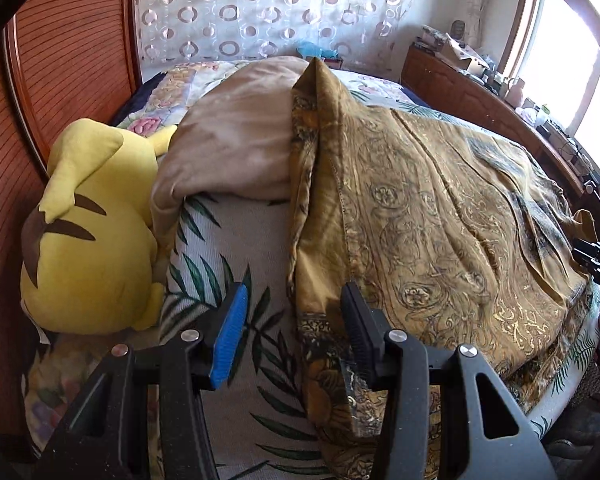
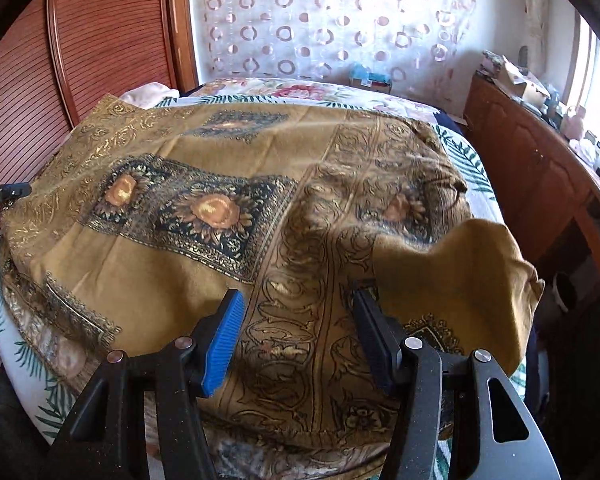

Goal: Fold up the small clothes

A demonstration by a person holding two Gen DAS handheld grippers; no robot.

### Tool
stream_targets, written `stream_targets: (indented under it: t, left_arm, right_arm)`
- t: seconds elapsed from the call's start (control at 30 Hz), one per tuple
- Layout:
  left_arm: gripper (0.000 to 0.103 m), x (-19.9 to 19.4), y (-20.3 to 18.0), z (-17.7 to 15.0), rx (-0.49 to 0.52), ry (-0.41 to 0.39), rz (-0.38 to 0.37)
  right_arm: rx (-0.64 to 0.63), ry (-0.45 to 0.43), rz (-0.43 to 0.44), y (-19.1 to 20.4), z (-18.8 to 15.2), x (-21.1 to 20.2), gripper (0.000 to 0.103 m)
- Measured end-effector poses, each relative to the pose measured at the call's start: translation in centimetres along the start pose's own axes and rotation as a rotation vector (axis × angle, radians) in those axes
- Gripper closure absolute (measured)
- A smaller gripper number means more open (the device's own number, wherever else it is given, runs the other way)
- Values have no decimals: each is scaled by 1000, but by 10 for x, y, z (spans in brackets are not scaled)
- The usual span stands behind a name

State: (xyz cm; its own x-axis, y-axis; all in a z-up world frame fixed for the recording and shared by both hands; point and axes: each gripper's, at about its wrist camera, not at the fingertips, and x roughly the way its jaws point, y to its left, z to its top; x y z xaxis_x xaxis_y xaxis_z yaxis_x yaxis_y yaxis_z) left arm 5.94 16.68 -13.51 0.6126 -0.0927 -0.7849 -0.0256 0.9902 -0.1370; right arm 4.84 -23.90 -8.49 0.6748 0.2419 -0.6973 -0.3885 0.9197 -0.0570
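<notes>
A gold-brown patterned garment point(image 1: 440, 216) lies spread on the bed, its left edge running toward my left gripper. My left gripper point(image 1: 296, 308) is open, its jaws apart over the garment's near left edge and the leaf-print sheet point(image 1: 224, 240). In the right wrist view the same garment point(image 2: 204, 208) covers the bed, with dark sunflower panels. My right gripper point(image 2: 300, 312) is open above its near part. A plain mustard flap of the garment point(image 2: 460, 272) is turned over just right of the right finger.
A yellow plush toy point(image 1: 88, 232) lies at the left by the wooden headboard point(image 1: 60, 60). A beige pillow point(image 1: 236, 136) lies behind the garment. A wooden cabinet point(image 2: 532, 168) with clutter stands at the right under the window. A patterned curtain point(image 2: 332, 20) hangs behind.
</notes>
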Motion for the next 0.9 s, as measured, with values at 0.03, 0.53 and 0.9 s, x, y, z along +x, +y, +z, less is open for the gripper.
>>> stream_targets:
  t: [0.03,0.53,0.9]
  left_arm:
    - [53,0,0,-1,-4,0,0]
    - [54,-3,-10,-11,-16,-15,-71]
    - [97,-31,-36,0,4,-74,-162]
  right_arm:
    - [0,-4,-2,0,-1,0,44]
    - [-8,-4,-6,1,-4,1,44]
    - [-7,-4,-2,0,-5,1,43]
